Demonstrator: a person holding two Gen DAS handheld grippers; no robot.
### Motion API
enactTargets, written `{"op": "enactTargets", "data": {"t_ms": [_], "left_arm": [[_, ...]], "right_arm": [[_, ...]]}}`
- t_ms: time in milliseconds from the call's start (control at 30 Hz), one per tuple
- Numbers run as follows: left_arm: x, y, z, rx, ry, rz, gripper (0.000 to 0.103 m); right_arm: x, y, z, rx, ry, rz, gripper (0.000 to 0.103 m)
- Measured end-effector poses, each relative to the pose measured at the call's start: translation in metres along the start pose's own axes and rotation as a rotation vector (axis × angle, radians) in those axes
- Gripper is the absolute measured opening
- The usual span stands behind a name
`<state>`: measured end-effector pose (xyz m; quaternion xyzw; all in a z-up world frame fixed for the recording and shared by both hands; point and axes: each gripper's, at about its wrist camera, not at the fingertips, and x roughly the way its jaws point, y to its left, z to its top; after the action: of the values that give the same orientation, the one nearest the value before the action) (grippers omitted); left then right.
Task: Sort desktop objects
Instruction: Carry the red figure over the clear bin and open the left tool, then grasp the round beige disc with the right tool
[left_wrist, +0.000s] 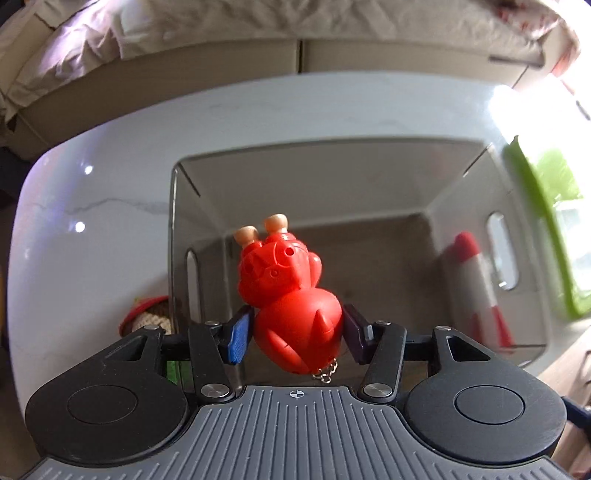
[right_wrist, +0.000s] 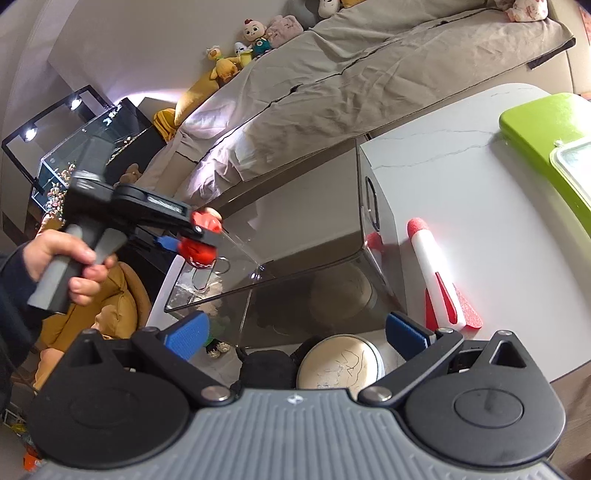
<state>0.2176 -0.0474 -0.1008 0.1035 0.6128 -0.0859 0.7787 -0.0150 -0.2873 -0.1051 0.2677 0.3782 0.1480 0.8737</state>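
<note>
My left gripper (left_wrist: 297, 334) is shut on a red plastic toy figure (left_wrist: 291, 295) with a small key chain, held upside down above the open smoky transparent bin (left_wrist: 369, 162). In the right wrist view the same left gripper (right_wrist: 195, 240) holds the red toy (right_wrist: 197, 253) over the bin's (right_wrist: 295, 206) near-left corner. My right gripper (right_wrist: 295, 336) is open and empty, low over a round beige object (right_wrist: 338, 363) and a black object (right_wrist: 267, 367) beside the bin. A red and white foam rocket (right_wrist: 439, 273) lies on the white marble table (right_wrist: 480, 166), right of the bin.
A green tray (right_wrist: 546, 147) with a clear lidded box sits at the table's right edge. A red-rimmed knitted item (left_wrist: 147, 314) lies left of the bin. A small green-shoed doll (right_wrist: 218, 343) lies by the bin's front. A sofa with plush toys stands behind the table.
</note>
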Motion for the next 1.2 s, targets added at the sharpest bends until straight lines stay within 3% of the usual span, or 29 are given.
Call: {"op": "enactTargets", "data": {"t_ms": [167,300,333,400,467,533,600,767,967,1200], "left_arm": [[0.046,-0.021,0.003,0.088,0.144,0.124,0.056],[0.057,-0.024,0.002,0.097,0.183,0.146,0.061],[0.056,-0.024,0.002,0.096,0.183,0.135,0.064],[0.048,-0.021,0.000,0.090,0.166,0.127,0.093],[0.036,-0.019,-0.001,0.092,0.130,0.103,0.093],[0.018,-0.011,-0.003,0.059,0.085,0.043,0.093],[-0.003,0.000,-0.009,0.000,0.043,-0.065,0.093],[-0.032,0.026,-0.058,-0.077,-0.007,-0.331,0.094],[-0.037,0.059,-0.134,-0.200,-0.086,-0.523,0.097],[-0.048,0.096,-0.199,-0.349,-0.179,-0.706,0.100]], "right_arm": [[0.003,-0.013,-0.002,0.015,0.019,-0.021,0.103],[0.010,-0.020,-0.004,0.042,0.053,-0.041,0.103],[0.014,-0.021,-0.004,0.053,0.069,-0.043,0.103],[0.022,-0.024,-0.005,0.075,0.100,-0.047,0.103],[0.030,-0.026,-0.006,0.090,0.138,-0.054,0.103],[0.038,-0.026,-0.007,0.100,0.178,-0.074,0.103],[0.045,-0.026,-0.009,0.113,0.202,-0.100,0.103],[0.063,-0.021,-0.019,0.130,0.216,-0.173,0.100],[0.098,-0.004,-0.027,-0.005,0.259,-0.301,0.087],[0.125,-0.013,-0.042,0.023,0.295,-0.306,0.086]]}}
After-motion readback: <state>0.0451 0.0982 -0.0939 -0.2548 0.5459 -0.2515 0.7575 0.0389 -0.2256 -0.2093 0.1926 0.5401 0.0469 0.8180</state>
